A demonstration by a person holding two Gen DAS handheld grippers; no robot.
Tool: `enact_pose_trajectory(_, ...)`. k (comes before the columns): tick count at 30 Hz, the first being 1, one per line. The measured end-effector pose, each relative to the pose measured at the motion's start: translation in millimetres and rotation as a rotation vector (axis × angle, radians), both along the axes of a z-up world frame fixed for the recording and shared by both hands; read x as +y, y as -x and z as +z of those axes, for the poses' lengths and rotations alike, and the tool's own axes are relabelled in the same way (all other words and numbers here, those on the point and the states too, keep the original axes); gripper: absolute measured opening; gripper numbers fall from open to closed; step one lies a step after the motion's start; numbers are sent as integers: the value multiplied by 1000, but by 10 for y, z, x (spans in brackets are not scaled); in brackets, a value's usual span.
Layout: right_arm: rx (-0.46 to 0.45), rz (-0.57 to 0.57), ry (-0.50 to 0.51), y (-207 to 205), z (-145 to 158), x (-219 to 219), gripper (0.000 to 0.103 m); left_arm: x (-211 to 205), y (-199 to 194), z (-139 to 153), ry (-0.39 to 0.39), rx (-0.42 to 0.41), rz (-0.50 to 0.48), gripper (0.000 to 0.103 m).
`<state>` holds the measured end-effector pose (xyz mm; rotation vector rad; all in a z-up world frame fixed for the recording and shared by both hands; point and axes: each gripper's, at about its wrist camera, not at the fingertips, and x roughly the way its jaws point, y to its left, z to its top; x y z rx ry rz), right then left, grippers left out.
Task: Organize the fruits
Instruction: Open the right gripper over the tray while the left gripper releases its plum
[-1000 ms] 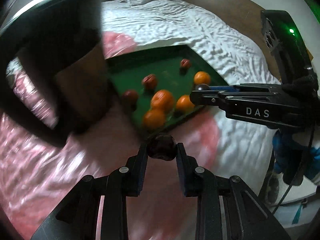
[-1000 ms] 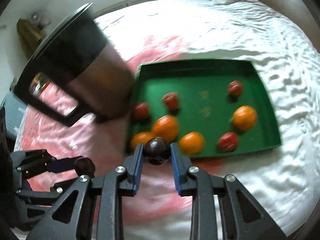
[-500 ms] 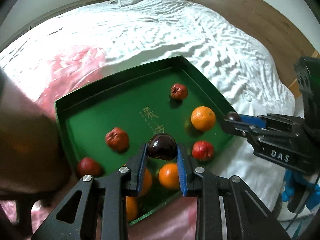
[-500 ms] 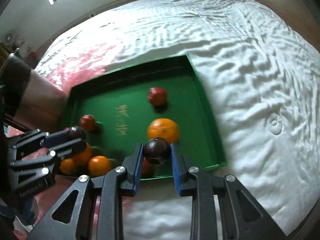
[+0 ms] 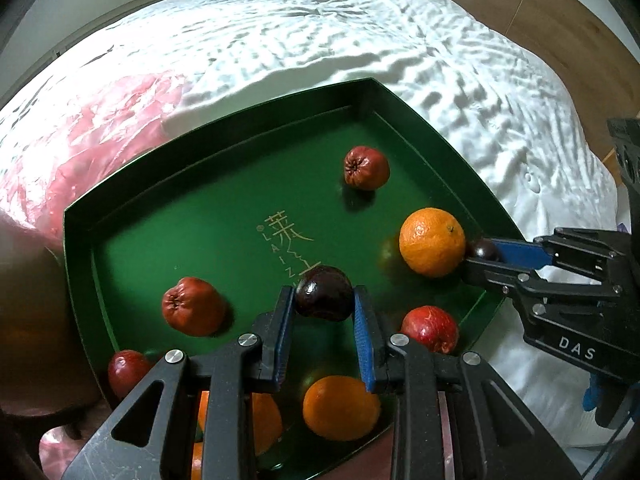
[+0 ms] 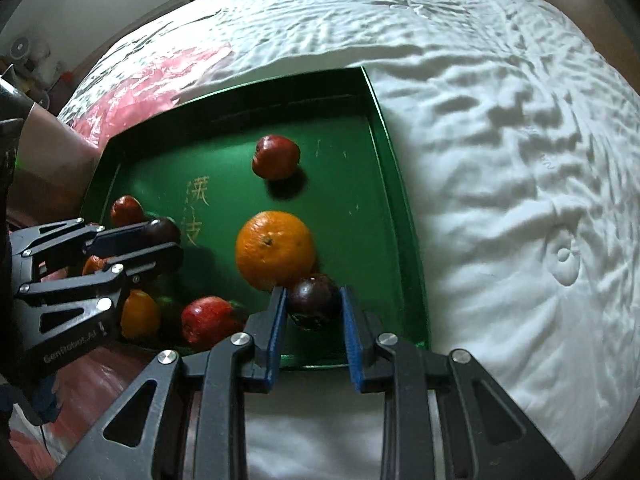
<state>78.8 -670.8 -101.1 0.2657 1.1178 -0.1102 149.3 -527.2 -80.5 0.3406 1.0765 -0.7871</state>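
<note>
Left gripper [image 5: 324, 304] fingers clamped on a dark plum [image 5: 324, 293], held over the middle of the green tray [image 5: 224, 124]. Right gripper [image 6: 313, 307] fingers clamped on a second plum [image 6: 314, 300], over the tray's near right corner, just beside the big orange [image 6: 274, 249].

Tray sits on the bed [image 5: 320, 36], pink plastic [image 5: 92, 128] past its far left corner. In the tray: red fruit [image 5: 366, 167] toward the far right corner, red fruit [image 5: 192, 306] left of the left plum, red fruit [image 5: 430, 328] at the near right rim, red fruit [image 5: 127, 366] at the near left rim. Oranges [image 5: 340, 407] along the near edge, partly hidden by the left fingers.
</note>
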Motion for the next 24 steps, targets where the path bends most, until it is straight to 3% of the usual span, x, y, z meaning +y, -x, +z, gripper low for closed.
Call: enact_pose_trajectory(24, -16, 37, 4, 97, -58, -49, 48, -65, 75, -89, -26, -12, 56, 25)
